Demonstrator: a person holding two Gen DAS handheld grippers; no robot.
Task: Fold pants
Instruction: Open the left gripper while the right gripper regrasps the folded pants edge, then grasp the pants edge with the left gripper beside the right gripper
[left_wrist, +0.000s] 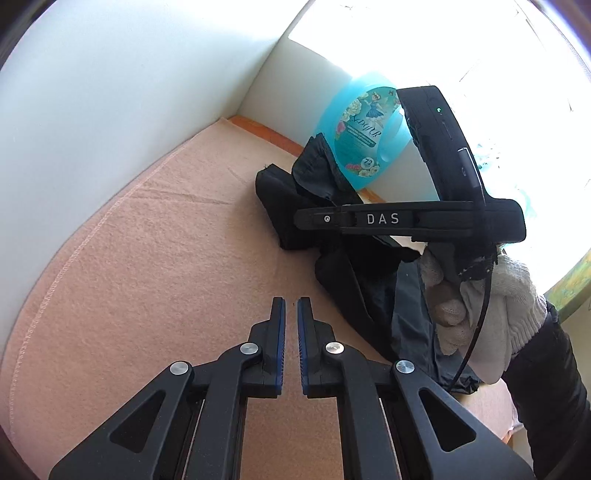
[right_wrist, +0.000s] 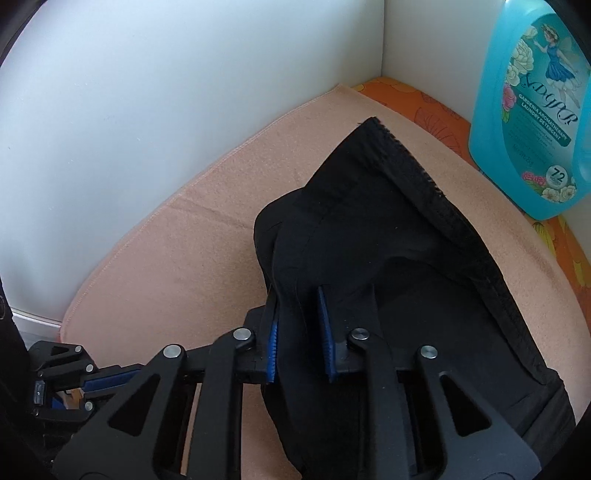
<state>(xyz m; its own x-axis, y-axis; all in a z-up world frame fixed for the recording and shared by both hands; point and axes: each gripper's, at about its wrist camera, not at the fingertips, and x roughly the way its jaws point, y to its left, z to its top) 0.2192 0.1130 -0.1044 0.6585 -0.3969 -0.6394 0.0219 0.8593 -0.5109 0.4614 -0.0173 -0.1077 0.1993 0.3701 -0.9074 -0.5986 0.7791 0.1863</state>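
The pants (right_wrist: 388, 258), black and bunched, are spread over a peach towel (right_wrist: 177, 251) that lies in a corner formed by two white walls (right_wrist: 147, 110). In the right wrist view, one hemmed edge of the pants is seen running toward a blue detergent bottle (right_wrist: 532, 110), which is stood upright on an orange patterned cloth (right_wrist: 436, 107) just beyond the towel.

The right claw (right_wrist: 298, 325) is clamped on a raised fold of the pants, with black fabric pinched between its blue pads (right_wrist: 325, 332) and draped below them.

In the left wrist view, the left claw (left_wrist: 291, 343) is seen drawn together, with only a thin gap left between its pads and nothing held; bare towel lies beneath it, and the pants lie to its right. In the same view the right tool is seen from the side, marked "DAS", and is gripped by a hand in a white knit glove (left_wrist: 491, 314), with a dark sleeve (left_wrist: 550, 387) behind it. The bottle is partly hidden behind that tool. The window area at upper right is washed out, and nothing can be made out there.
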